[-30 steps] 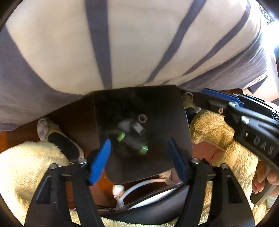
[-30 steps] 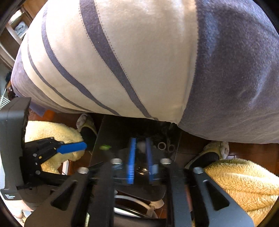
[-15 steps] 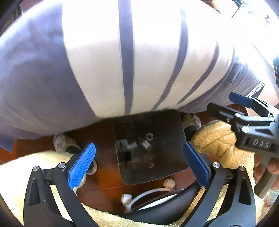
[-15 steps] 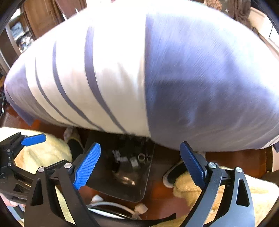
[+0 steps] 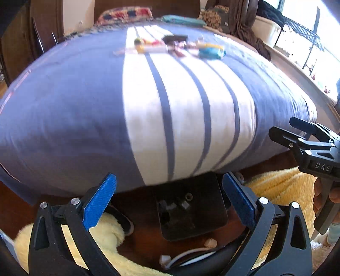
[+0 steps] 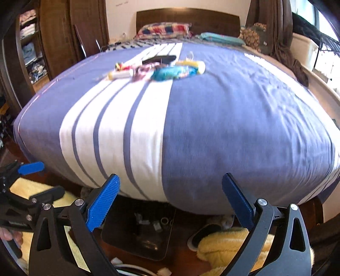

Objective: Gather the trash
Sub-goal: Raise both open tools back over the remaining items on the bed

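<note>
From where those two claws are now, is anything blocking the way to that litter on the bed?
Nothing visible does. The litter lies far up the bed; only bare bedspread separates it from the open left gripper and open right gripper.

Matt cloth bedspread point(image 6: 233, 127); glossy dark tray point(image 5: 191, 212); fluffy yellow rug point(image 5: 280, 186)

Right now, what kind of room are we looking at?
Most likely a bedroom. A large bed with a blue and white striped cover fills the view, pillows rest against a dark wooden headboard, and shelves of folded clothes stand at the left.
</note>
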`<control>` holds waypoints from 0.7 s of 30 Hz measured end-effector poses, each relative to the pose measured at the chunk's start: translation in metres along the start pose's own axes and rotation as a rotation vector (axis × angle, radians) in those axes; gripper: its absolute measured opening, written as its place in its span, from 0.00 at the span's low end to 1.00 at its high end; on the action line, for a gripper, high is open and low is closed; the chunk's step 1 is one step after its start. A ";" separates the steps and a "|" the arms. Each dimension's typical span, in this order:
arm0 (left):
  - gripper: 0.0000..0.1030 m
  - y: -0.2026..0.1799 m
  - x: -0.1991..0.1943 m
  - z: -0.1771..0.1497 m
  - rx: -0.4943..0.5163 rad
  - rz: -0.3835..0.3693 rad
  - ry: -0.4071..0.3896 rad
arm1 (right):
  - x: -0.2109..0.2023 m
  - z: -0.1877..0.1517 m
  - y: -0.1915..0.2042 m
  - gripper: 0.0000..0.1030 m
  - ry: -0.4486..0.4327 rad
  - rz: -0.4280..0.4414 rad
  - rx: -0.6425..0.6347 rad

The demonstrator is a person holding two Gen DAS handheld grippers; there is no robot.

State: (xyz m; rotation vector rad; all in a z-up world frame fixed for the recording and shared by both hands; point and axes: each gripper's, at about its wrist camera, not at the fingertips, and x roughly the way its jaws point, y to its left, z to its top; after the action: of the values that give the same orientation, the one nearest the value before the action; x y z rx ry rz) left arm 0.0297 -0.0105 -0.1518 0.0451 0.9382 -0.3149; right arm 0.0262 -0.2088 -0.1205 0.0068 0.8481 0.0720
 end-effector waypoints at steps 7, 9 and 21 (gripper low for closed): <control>0.92 0.014 -0.016 0.033 -0.002 0.045 -0.065 | -0.007 0.030 0.001 0.95 -0.058 -0.011 -0.012; 0.92 0.019 -0.018 0.041 -0.008 0.055 -0.078 | -0.006 0.038 0.000 0.95 -0.069 -0.013 -0.012; 0.92 0.044 -0.003 0.087 -0.040 0.084 -0.105 | 0.022 0.087 -0.006 0.95 -0.088 -0.023 -0.003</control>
State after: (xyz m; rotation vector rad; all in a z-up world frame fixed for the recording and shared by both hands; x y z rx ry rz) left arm 0.1092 0.0169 -0.1024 0.0307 0.8354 -0.2187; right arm 0.1062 -0.2116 -0.0794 -0.0026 0.7605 0.0505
